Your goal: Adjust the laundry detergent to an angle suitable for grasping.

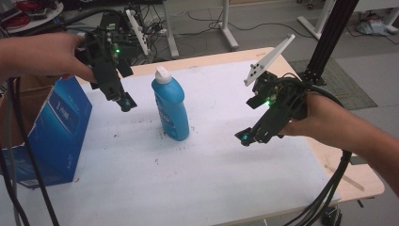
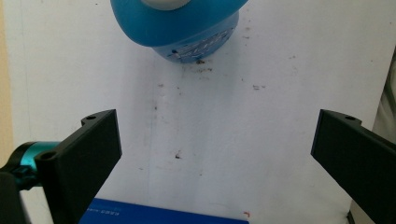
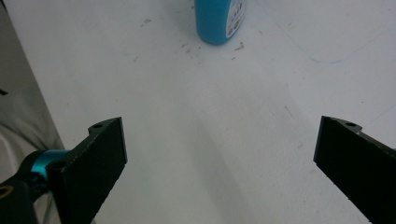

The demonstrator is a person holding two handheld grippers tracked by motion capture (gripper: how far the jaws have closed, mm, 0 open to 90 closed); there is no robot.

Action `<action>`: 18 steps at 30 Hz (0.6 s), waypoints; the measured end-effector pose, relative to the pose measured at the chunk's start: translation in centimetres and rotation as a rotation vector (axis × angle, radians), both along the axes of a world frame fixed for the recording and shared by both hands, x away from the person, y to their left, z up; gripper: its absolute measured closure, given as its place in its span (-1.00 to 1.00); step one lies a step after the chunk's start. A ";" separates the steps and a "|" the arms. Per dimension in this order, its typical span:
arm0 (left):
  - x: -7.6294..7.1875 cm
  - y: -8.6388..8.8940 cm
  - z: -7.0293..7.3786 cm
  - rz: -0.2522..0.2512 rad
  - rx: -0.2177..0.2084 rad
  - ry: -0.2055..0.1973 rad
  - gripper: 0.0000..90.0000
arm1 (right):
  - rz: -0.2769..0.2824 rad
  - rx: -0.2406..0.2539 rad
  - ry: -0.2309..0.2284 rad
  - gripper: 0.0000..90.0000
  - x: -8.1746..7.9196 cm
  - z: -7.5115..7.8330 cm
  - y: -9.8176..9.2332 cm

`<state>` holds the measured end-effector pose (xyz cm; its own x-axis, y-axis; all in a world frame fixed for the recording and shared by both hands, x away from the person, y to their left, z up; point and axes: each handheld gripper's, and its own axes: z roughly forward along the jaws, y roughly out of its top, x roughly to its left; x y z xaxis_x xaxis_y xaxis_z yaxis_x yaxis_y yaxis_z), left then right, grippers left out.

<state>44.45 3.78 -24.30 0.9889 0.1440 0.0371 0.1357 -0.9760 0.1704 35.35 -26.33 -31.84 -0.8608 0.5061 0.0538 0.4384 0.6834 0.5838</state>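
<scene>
The blue bottle [image 1: 171, 109] stands upright mid-table [image 1: 197, 188] — long axis vertical, white cap [image 1: 163, 74] up — between the left gripper [image 1: 126, 102] and right gripper [image 1: 245, 136], both spread wide, holding nothing.

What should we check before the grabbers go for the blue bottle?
1. Blue bottle standing upright on the white table: ok.
2. White cap on the bottle: ok; how tightly it is closed: cannot tell.
3. Left gripper open and empty, jaws wide apart in the left gripper view: ok.
4. Right gripper open and empty, jaws wide apart in the right gripper view: ok.
5. Free path from each gripper to the bottle, with nothing between them: ok.
6. Blue box at the table's left edge standing apart from the bottle: ok.
</scene>
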 end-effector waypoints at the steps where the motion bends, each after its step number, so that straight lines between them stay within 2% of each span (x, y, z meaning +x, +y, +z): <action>1: 0.0 0.0 -0.1 0.000 -0.003 0.001 -0.96 | 0.000 0.000 0.000 -0.96 0.0 0.0 0.0; 2: 0.0 0.1 -0.1 0.001 -0.002 0.002 -0.96 | -0.029 0.039 -0.024 -0.96 0.0 -0.4 -0.3; 5: 0.0 0.1 -0.2 0.003 0.001 0.002 -0.96 | -0.071 0.090 -0.060 -0.96 -0.1 -0.7 -0.7; 14: 0.0 0.0 -0.2 -0.001 0.000 0.002 -0.96 | -0.174 0.220 -0.146 -0.96 -0.5 -2.5 -1.4; 15: 0.0 0.0 -0.2 -0.001 0.000 0.002 -0.96 | -0.174 0.220 -0.146 -0.96 -0.5 -2.5 -1.4; 18: 0.0 -0.1 -0.2 0.001 -0.003 0.001 -0.96 | -0.222 0.269 -0.187 -0.96 -0.9 -3.3 -1.5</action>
<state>44.49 3.68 -24.53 0.9888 0.1450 0.0354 0.1368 -0.9754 0.1730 34.41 -27.82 -35.10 -0.7393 0.6704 0.0626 0.4272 0.3953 0.8132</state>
